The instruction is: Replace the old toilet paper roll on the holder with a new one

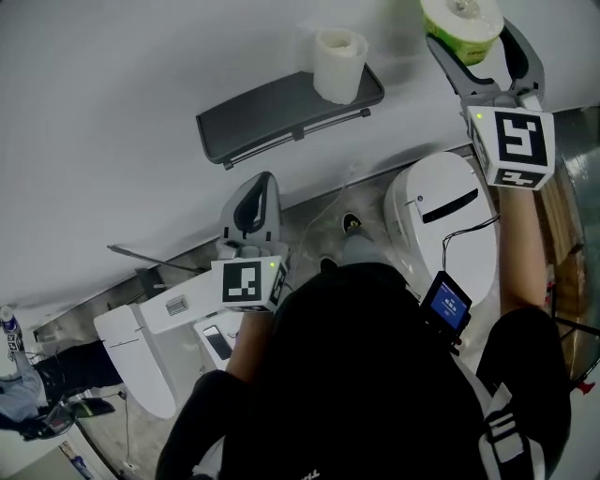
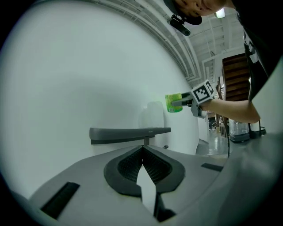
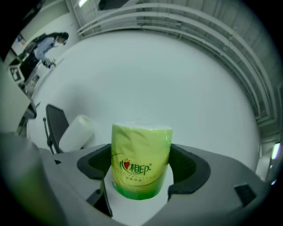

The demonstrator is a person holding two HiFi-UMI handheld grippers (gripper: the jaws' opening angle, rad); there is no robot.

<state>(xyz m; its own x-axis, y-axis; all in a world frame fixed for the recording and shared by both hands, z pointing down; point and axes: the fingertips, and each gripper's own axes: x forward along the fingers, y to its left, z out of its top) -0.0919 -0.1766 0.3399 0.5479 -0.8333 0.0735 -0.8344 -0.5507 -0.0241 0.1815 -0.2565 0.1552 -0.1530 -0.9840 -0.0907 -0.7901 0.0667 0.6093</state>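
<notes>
Low and near at the left: left claw (image 1: pixel 260 184), jaws pressed together on nothing, aimed at the holder (image 1: pixel 272 117) on the far wall (image 1: pixel 122 66). On the holder's right end: old roll (image 1: pixel 339 64), white, standing on end on its top. Further right, near it: right claw (image 1: pixel 476 42), clamped across the sides of the new roll (image 1: pixel 461 21), green-wrapped, axis upright between the jaws. From the right claw, old roll off to the left and a little farther; closer to this claw than to the left one, yet this claw full. Probably calls for the empty left claw to open, travel far and right, and lift the old roll clear first.
</notes>
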